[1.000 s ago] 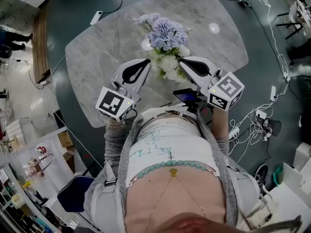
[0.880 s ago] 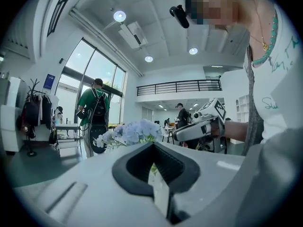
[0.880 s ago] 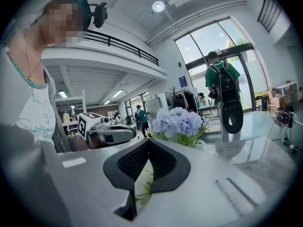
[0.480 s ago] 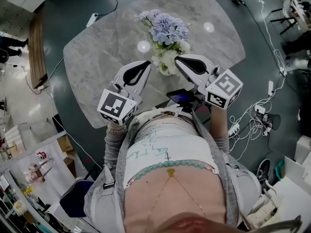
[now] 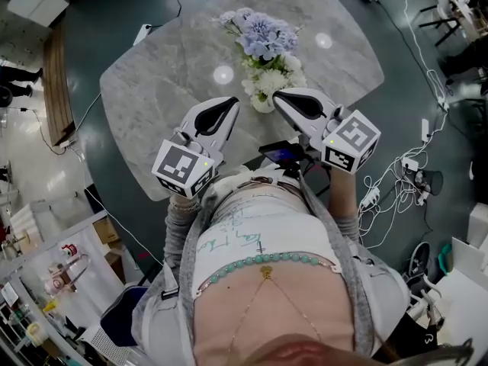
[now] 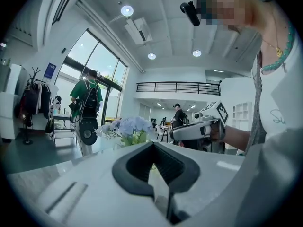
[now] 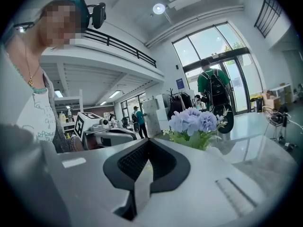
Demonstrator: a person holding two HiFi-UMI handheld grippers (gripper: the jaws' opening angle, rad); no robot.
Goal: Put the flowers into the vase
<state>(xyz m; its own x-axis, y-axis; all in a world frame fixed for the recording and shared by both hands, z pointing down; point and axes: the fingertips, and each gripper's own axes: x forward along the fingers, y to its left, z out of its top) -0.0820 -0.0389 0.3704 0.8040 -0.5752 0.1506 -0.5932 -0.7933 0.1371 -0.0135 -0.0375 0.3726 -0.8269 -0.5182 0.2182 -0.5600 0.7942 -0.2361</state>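
1. We're seeing the flowers [image 5: 265, 40] standing in the vase [image 5: 262, 104], upper centre, on the surface [image 5: 152, 90].
2. We're holding left gripper [image 5: 227, 107] and right gripper [image 5: 284, 97] just below it, jaws closed, empty.
3. We're judging placement done.

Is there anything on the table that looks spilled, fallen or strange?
Nothing stands out. The flowers stand upright on the table, with nothing spilled around them. The left gripper and the right gripper are shut and empty.

No legible text anywhere; only unreadable green script on shirt [image 5: 252, 235].
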